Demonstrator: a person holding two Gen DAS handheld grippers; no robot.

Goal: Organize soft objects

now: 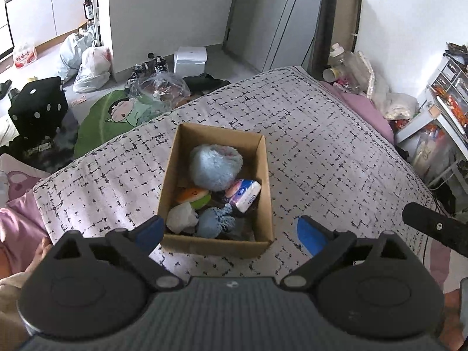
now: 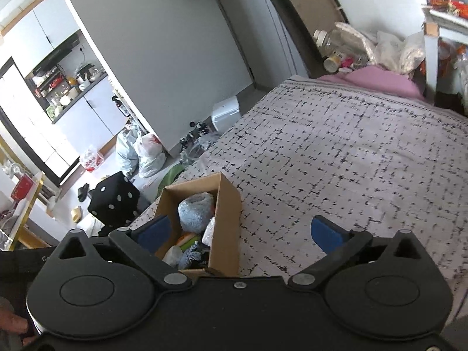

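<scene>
Now we look down on a cardboard box [image 1: 215, 244] sitting on the bed's patterned cover [image 1: 321, 134], and the soft things lie inside it: a fluffy blue ball [image 1: 215, 166] toward the far end, a tissue pack [image 1: 244, 194] against the right wall, an orange and green plush [image 1: 194, 197] near the middle, a white crumpled piece [image 1: 181, 219] and a blue fuzzy toy [image 1: 216, 222] at the near end. Our left gripper [image 1: 231, 231] hangs above the box's near end with its jaws spread wide and nothing between the blue pads. Our right gripper [image 2: 239, 232] is likewise spread wide and empty, held above the cover with the box under its left finger [image 2: 153, 231]. On the floor beyond the bed stand a black dice-shaped stool [image 1: 39, 108] and some plastic bags [image 1: 92, 68].
</scene>
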